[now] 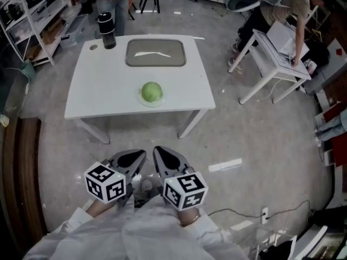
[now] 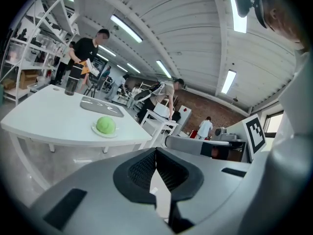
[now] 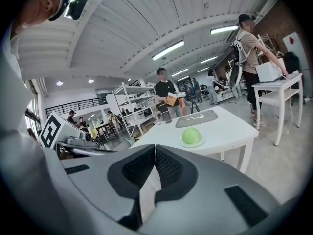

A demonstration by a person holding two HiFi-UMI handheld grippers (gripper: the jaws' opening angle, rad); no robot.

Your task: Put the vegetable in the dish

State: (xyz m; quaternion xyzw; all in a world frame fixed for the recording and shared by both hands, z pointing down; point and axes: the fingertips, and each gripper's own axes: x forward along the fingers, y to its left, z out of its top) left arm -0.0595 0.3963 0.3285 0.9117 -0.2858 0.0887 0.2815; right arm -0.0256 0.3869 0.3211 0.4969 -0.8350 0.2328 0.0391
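1. Grippers first: the left gripper (image 1: 133, 158) and right gripper (image 1: 168, 158) are both pinched closed on nothing, down by the body and well short of the white table (image 1: 103, 91).
2. The green cabbage (image 1: 152, 91) sits on a small saucer (image 1: 152, 103) near the front edge, with the grey tray (image 1: 135, 59) behind it.
3. I'd step in, spread one pair wide and grab the head at its sides, since it looks like it'd roll.
4. Room's a busy workshop with a concrete floor, shelving (image 1: 32, 15) and people about.

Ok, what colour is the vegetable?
The vegetable is light green; the head view shows it best.
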